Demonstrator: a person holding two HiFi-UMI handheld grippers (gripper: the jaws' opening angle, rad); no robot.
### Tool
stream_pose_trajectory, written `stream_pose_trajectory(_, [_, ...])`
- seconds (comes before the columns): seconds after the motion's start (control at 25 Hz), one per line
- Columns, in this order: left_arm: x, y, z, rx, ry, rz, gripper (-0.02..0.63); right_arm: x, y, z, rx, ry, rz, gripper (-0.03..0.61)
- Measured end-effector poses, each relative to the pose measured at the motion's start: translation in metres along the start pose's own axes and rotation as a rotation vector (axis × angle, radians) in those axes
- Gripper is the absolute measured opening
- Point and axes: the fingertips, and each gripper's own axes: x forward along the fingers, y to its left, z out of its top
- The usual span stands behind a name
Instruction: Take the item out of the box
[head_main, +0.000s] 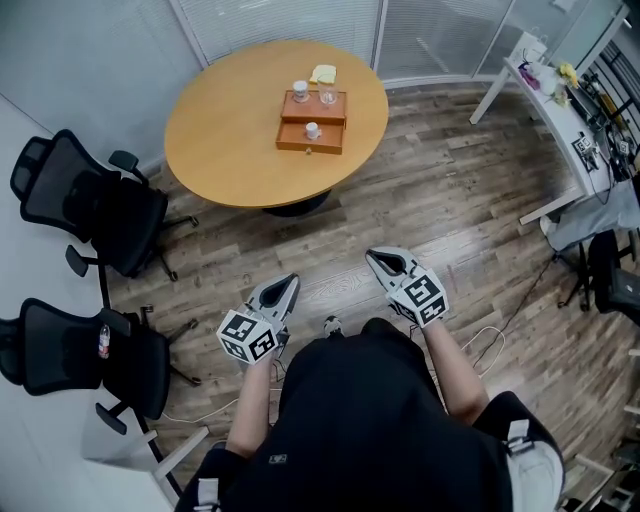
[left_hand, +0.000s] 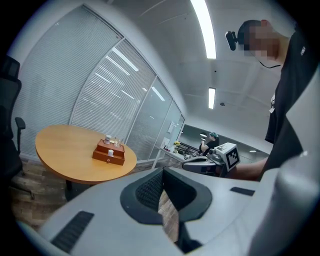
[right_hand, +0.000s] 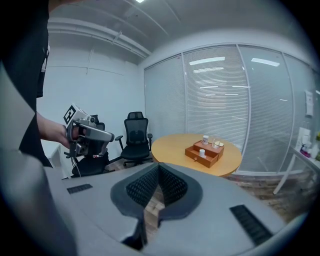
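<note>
Nothing taken out yet; well apart from the round desk (head_main: 230, 140).
Left gripper (head_main: 288, 283) and right gripper (head_main: 378, 258) with fingers together, empty, aimed toward the wooden box (head_main: 315, 107). Drawer (head_main: 295, 138) pulled open toward the person, small white jar (head_main: 312, 130) upright inside, long axis vertical. Probably all left to do: approach, grasp, lift out.

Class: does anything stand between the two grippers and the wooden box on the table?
Nothing visible does. Only floor and tabletop separate the left gripper and right gripper from the wooden box; the chairs stand aside.
</note>
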Motion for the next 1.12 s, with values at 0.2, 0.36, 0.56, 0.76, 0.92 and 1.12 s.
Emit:
stream_pose_trajectory(0.2, [0.000,0.009,-0.003,-0.021,0.006,0.002,0.006,0.007,-0.005,-0.001,0.010,0.010,-0.013,0.005])
stream_pose_trajectory(0.36, [0.005,0.013,-0.001,-0.025,0.009,0.007,0.006,0.011,-0.015,-0.002,0.022,0.014,-0.015,0.005])
stream_pose_trajectory(0.56, [0.015,0.022,0.003,-0.031,0.011,0.036,0.006,0.022,-0.029,-0.001,0.021,0.015,0.007,0.005])
stream_pose_trajectory(0.76, [0.035,0.026,0.015,-0.029,0.001,0.064,0.006,0.032,-0.053,0.004,0.012,0.012,0.043,0.005])
stream_pose_trajectory(0.92, [0.053,0.029,0.023,-0.031,0.000,0.087,0.006,0.043,-0.076,0.009,0.008,0.010,0.069,0.005])
stream_pose_trajectory(1.12, [0.078,0.036,0.034,-0.036,-0.005,0.125,0.006,0.056,-0.104,0.017,-0.011,0.008,0.113,0.005])
